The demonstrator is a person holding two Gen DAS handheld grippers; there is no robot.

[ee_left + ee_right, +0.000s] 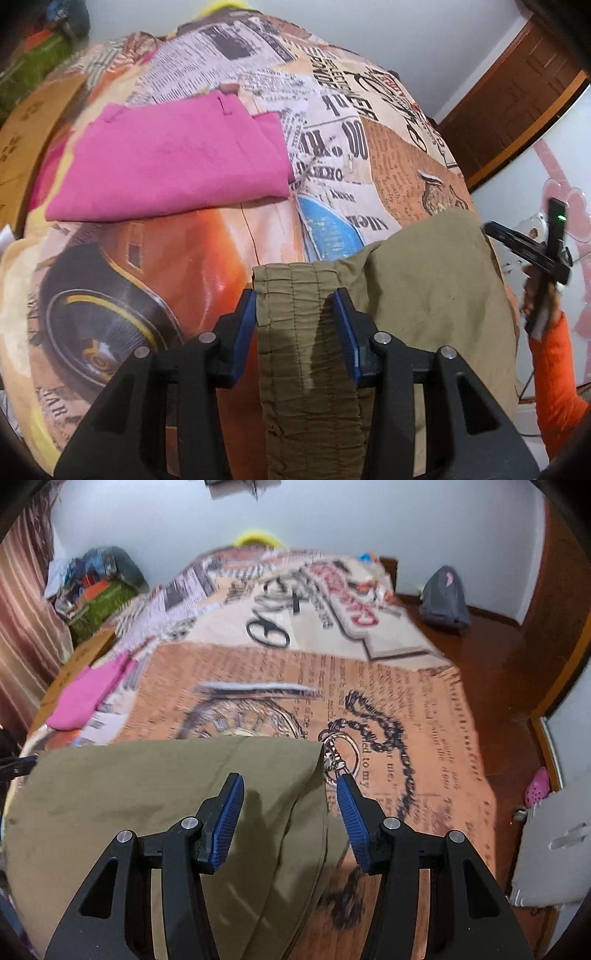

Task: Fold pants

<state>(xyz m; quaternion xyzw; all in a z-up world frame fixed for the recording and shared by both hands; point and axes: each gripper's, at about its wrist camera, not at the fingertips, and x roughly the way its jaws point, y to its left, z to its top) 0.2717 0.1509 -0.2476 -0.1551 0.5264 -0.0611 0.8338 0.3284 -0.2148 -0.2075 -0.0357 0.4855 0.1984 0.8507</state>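
A: Where are your olive pants (424, 280)?
B: On the bed (192, 266). Both grippers' jaws stand spread, pinching nothing.
A: Soft, limp cloth; grip the gathered waistband (295, 306), it's thickest.

A bed (424, 709) with a newspaper-print cover stood on a dark wooden floor (491, 646). The walls (332, 513) were pale, with a striped curtain (22, 635) at the left.

home bedroom: bed (424, 709) under printed blanket, curtain (26, 635), backpack (443, 594).
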